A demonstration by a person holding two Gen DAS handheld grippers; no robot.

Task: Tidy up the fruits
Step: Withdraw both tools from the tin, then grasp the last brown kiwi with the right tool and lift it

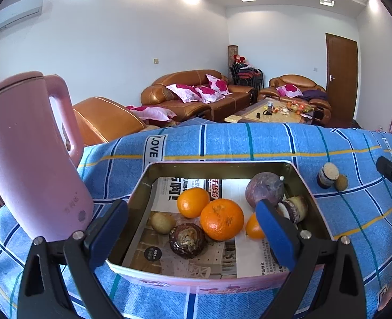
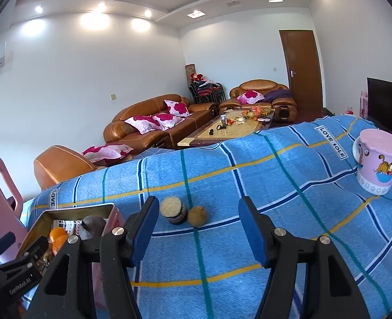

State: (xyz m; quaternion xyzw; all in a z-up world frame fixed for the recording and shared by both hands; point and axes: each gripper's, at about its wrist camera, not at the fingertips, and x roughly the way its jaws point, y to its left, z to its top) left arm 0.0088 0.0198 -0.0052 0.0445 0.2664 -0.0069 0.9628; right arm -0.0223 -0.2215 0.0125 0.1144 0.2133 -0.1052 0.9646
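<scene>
While two fruits wait outside the tin, each view reads:

Left wrist view: left gripper [image 1: 193,228] jaws apart, empty, straddling the tin [image 1: 311,202]; inside, oranges [image 1: 221,219], a kiwi [image 1: 162,222], a purple fruit [image 1: 264,189].

Right wrist view: right gripper [image 2: 198,228] jaws apart, empty; cut dark fruit [image 2: 174,210] and round brown fruit [image 2: 196,215] touching at twelve o'clock, nearer this hand; tin at nine o'clock on the table [image 2: 275,199].

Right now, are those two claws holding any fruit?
No. The left gripper stands open over the tin, and the right gripper is open, empty, short of the two pieces on the cloth.
</scene>
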